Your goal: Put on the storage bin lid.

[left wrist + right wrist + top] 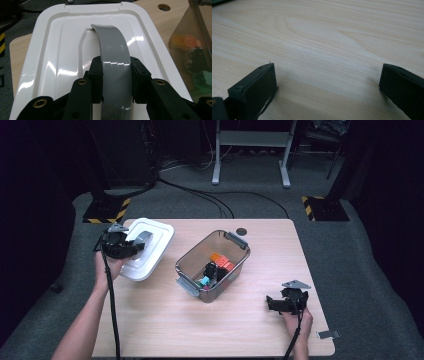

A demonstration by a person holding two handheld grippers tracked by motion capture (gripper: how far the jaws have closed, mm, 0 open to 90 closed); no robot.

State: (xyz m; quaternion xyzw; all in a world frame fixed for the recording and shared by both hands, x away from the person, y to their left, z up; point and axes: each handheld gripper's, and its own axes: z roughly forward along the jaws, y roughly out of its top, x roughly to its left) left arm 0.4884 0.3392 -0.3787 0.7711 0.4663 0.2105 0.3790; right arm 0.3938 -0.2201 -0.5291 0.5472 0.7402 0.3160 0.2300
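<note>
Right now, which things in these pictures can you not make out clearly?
- Toys in the clear bin: in the high view too small to identify; in the left gripper view blurred behind the tinted wall.
- Lid near edge: in the left gripper view hidden by the left gripper shut on the grey handle.
- Right gripper view: bare table; bin outside the frame.
</note>
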